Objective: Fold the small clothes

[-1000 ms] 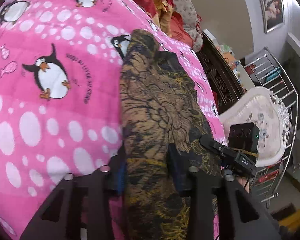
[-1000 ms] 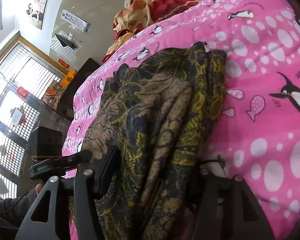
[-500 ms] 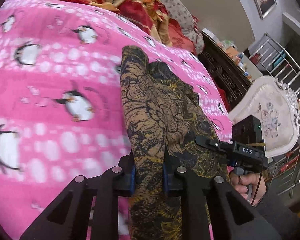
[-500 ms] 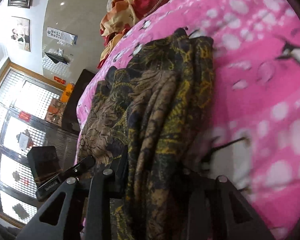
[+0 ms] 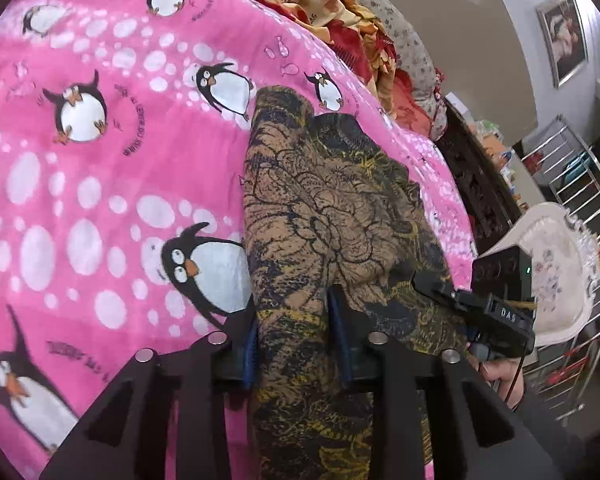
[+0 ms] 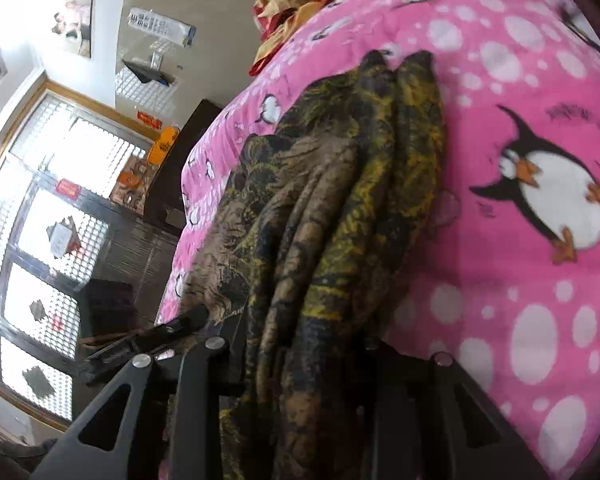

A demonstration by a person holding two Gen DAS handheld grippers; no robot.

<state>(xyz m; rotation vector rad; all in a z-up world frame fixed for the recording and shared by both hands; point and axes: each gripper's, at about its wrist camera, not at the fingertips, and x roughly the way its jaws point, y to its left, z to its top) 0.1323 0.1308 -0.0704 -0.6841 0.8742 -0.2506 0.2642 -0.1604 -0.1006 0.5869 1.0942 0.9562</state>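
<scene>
The pink blanket (image 5: 100,184) with penguins spreads wide and bare toward nine and eleven o'clock of the left wrist view. Its edge drops off toward three o'clock, where a dark wooden cabinet (image 5: 480,184), a white chair (image 5: 556,264) and a metal rack (image 5: 580,184) stand close. A heap of red and yellow bedding (image 5: 340,12) lies at twelve o'clock, beyond the cloth.

The brown and black patterned cloth (image 5: 328,216) lies in a long folded strip on the blanket, running from the lower middle up toward twelve o'clock. The left gripper (image 5: 294,344) has the cloth's near end between its blue pads; its jaws are opening, with the fabric still filling the gap. In the right wrist view, the right gripper (image 6: 304,360) is clamped on the bunched near edge of the cloth (image 6: 340,200), folds standing between its fingers. The left gripper's tip (image 6: 188,322) sits at nine o'clock, touching the cloth's left edge.
</scene>
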